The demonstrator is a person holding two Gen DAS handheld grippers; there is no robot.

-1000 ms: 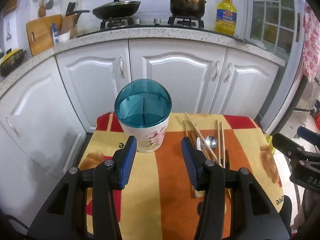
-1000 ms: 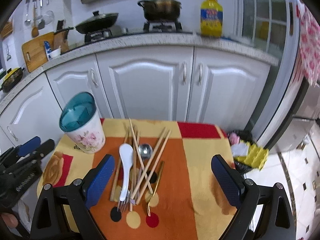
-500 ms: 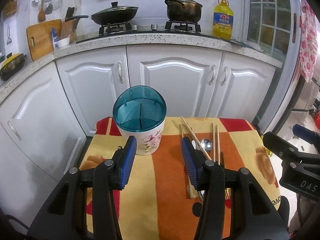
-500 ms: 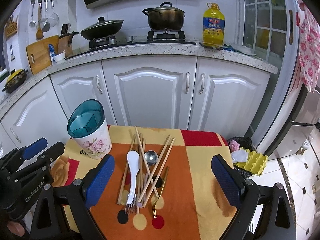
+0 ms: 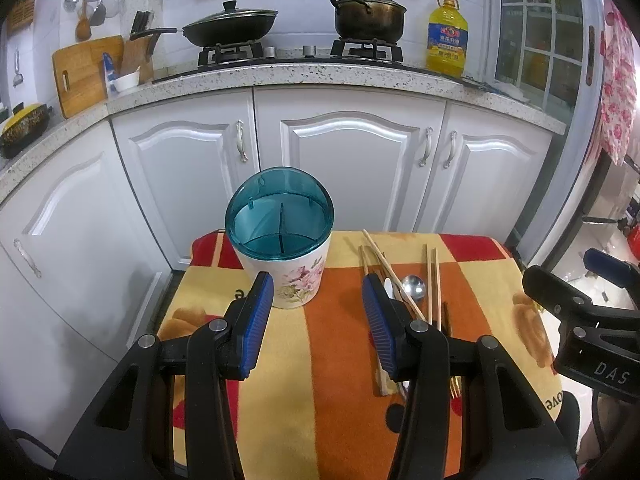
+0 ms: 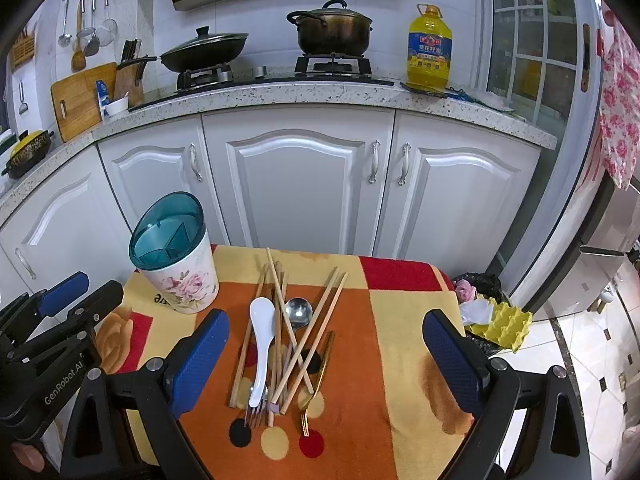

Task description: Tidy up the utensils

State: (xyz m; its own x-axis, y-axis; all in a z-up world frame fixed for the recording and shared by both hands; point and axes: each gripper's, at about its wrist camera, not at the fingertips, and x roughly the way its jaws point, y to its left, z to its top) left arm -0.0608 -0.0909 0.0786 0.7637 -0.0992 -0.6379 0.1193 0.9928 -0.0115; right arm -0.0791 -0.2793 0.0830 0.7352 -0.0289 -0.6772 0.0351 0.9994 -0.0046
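Nothing sorted yet. The floral white holder with teal divided rim (image 6: 176,264) appears empty. Wooden chopsticks (image 6: 308,328), a white ceramic spoon (image 6: 262,344), a steel spoon (image 6: 298,312) and forks lie heaped beside it on the patterned cloth (image 6: 400,344). The left gripper (image 5: 318,320) and right gripper (image 6: 326,364) both gape, holding nothing.

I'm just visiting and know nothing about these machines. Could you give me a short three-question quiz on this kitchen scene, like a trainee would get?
1. True or false: the utensil holder already has chopsticks standing in it.
2. Which lies in the pile on the cloth? A) white spoon B) a whisk C) a ladle
3. Fill in: both the left gripper and the right gripper are ____ and hold nothing.

Key: 1. False, its compartments look empty. 2. A. 3. open.
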